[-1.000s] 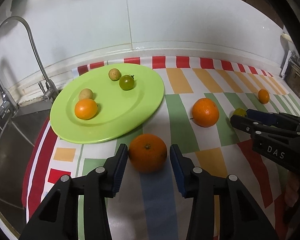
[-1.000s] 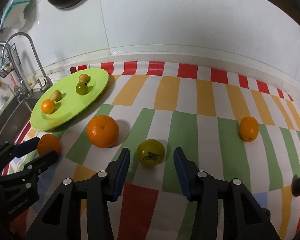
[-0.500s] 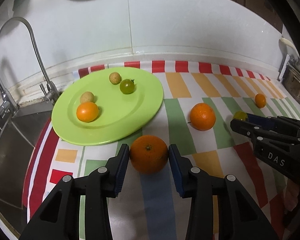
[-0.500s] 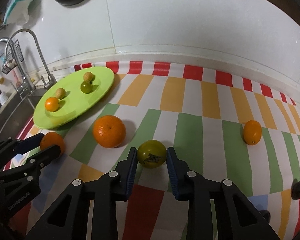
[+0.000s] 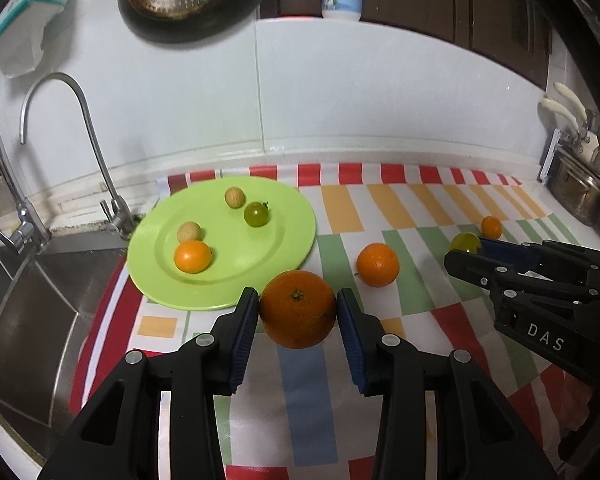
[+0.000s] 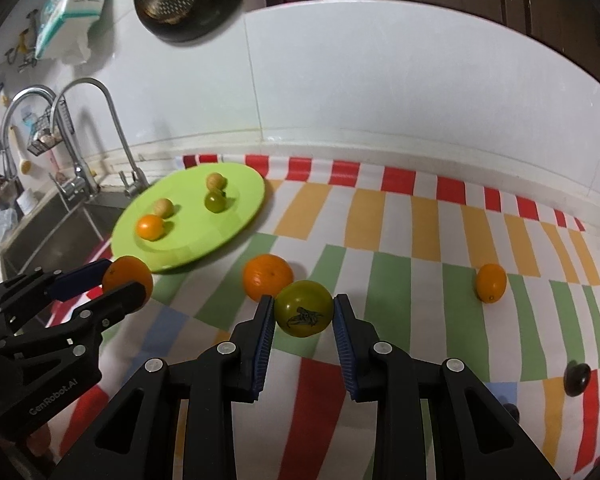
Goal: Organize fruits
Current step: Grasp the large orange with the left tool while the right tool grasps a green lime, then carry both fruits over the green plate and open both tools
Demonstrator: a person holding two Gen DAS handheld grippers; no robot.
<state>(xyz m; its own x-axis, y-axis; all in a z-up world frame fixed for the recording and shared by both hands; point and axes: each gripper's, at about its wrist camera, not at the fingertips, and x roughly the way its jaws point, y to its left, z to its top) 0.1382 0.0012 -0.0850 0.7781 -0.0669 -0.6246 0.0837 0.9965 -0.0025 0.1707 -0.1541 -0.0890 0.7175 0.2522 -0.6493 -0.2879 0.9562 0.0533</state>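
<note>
My left gripper (image 5: pixel 297 312) is shut on a large orange (image 5: pixel 298 309) and holds it above the striped cloth, near the front edge of the green plate (image 5: pixel 292 216). My right gripper (image 6: pixel 303 313) is shut on a green tomato (image 6: pixel 303 308), lifted off the cloth. The plate (image 6: pixel 244 200) holds a small orange (image 5: pixel 192 256), two tan round fruits and a small green tomato (image 5: pixel 256 214). A second orange (image 5: pixel 377 265) and a small oval orange fruit (image 6: pixel 491 282) lie on the cloth.
A steel sink (image 5: pixel 24 312) with a tall faucet (image 5: pixel 96 152) lies left of the plate. A white tiled wall stands behind. A dark small fruit (image 6: pixel 577 378) lies at the cloth's right. A metal rack (image 5: pixel 576 196) stands far right.
Both grippers have closed on their fruits, the left on the large orange and the right on the green tomato, and both have lifted them off the cloth.
</note>
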